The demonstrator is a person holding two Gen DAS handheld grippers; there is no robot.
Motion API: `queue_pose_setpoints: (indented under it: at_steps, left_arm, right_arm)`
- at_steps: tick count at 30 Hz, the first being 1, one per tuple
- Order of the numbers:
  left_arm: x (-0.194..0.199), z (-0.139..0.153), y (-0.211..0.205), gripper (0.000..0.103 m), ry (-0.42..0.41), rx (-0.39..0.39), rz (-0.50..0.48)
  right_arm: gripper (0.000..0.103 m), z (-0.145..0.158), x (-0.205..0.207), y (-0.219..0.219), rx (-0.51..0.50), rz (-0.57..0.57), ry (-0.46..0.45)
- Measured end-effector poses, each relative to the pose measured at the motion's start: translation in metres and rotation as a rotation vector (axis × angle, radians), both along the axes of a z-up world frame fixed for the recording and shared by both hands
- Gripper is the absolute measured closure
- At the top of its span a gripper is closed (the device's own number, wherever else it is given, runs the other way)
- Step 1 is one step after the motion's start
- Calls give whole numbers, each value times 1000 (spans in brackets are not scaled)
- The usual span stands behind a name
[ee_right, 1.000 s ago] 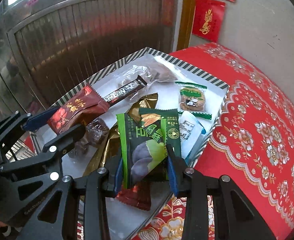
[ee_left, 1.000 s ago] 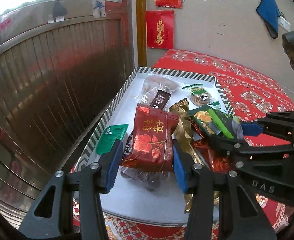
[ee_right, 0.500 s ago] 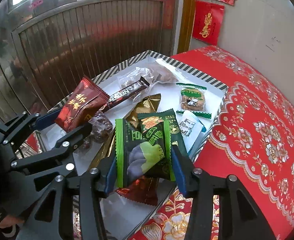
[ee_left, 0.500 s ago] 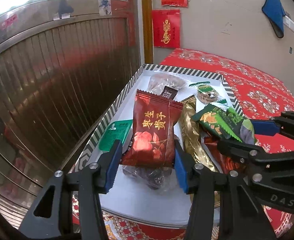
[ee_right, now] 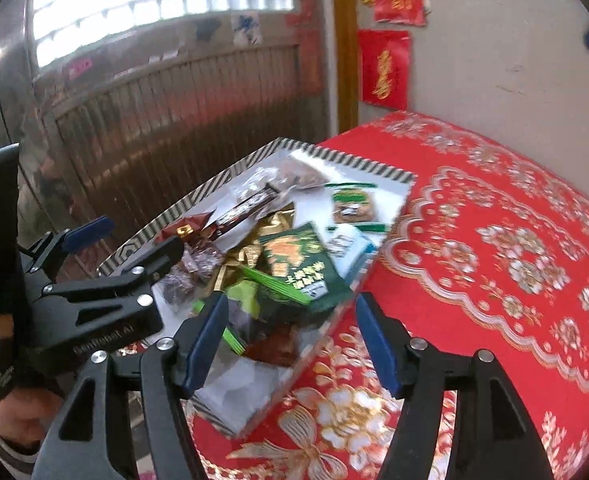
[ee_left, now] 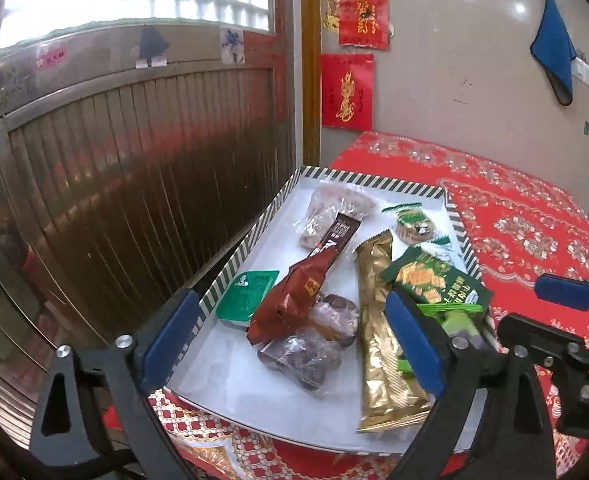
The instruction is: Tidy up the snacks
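Observation:
A white tray with a striped rim [ee_left: 250,240] [ee_right: 214,184] holds the snacks. The dark red packet [ee_left: 290,300] lies in it over clear-wrapped dark sweets [ee_left: 306,356], beside a gold stick pack [ee_left: 378,332] and a green packet [ee_left: 434,284] [ee_right: 298,264]. My left gripper [ee_left: 290,344] is open and empty above the tray's near end. My right gripper [ee_right: 290,340] is open and empty over the tray's near right edge; the green packet lies just beyond it.
A green tub [ee_left: 248,294], a brown bar [ee_left: 336,236], a cookie pack [ee_left: 414,228] [ee_right: 352,206] and a clear bag [ee_left: 334,204] also lie in the tray. The tray sits on a red patterned cloth [ee_right: 494,248]. A metal gate [ee_left: 134,184] stands left, a wall behind.
Both grippers opened and drew back. The red packet dropped from the left gripper into the tray; the green packet dropped from the right gripper onto the pile.

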State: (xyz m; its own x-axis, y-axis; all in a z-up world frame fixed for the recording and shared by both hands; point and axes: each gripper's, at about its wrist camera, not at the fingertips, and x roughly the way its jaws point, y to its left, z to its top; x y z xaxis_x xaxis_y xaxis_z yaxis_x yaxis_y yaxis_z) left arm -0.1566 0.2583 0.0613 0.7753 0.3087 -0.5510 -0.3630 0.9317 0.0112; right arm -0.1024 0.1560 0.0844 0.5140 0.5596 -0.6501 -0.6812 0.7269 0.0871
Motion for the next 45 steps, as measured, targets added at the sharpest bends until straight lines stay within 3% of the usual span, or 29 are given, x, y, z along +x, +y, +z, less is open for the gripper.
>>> queue_pose_setpoints:
  at_steps: [7,12,16,25,29,37,45]
  left_arm:
    - [-3,6,-18,7,-16,4,2]
    - [-5,7,-35,7,-6,65,8]
    - [-11,9,-36,7,-25,38,23]
    - [-10,6,-38,7,12,52,20]
    - [-12,2,-35,7,18,-8,-14]
    - [-16,1,-40,6,22,109,25]
    - [-17,2,-37,5,15,72,3]
  right_arm:
    - [28,-8,-2,-22,31,-117,-39]
    - [24,-10,-9,-28,46,-153,-61]
    - [23,-8,-13,-32,56,-169,-83]
    - [23,-10,-18,-33,61,-155,-80]
    - [23,-10,-20,-33,54,-147,-87]
    - [23,-12,-20,-30,46,-136,-75]
    - [23,-15,-21,-25,28,-124,-76]
